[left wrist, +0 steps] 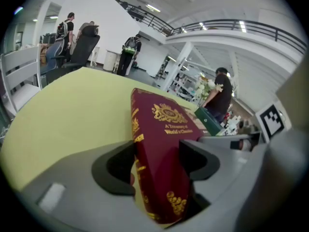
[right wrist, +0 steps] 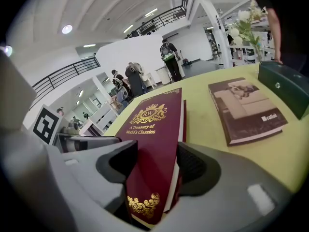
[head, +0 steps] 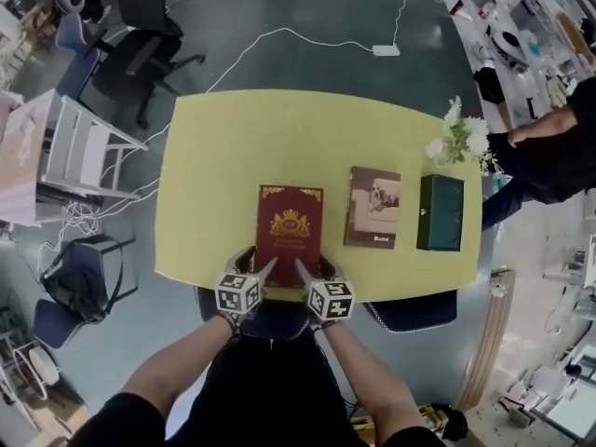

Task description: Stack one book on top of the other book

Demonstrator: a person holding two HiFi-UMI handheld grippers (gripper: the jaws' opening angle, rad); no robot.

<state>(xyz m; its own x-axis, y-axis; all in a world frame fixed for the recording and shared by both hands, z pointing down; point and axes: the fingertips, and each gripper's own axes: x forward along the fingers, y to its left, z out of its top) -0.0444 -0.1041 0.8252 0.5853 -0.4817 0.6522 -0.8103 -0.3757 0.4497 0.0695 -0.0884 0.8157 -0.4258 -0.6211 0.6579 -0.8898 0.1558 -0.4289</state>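
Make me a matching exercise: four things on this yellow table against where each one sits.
1 red book; 2 brown book; 3 green box; 4 white flowers.
A behind the green box; B clamped by left gripper and right gripper; C between red book and green box; D right of the brown book.
Pairs: 1-B, 2-C, 3-D, 4-A.

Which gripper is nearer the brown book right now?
Right. The right gripper clamps the red book at its near edge, on the side toward the brown book. The left gripper clamps that edge on the side away from it.
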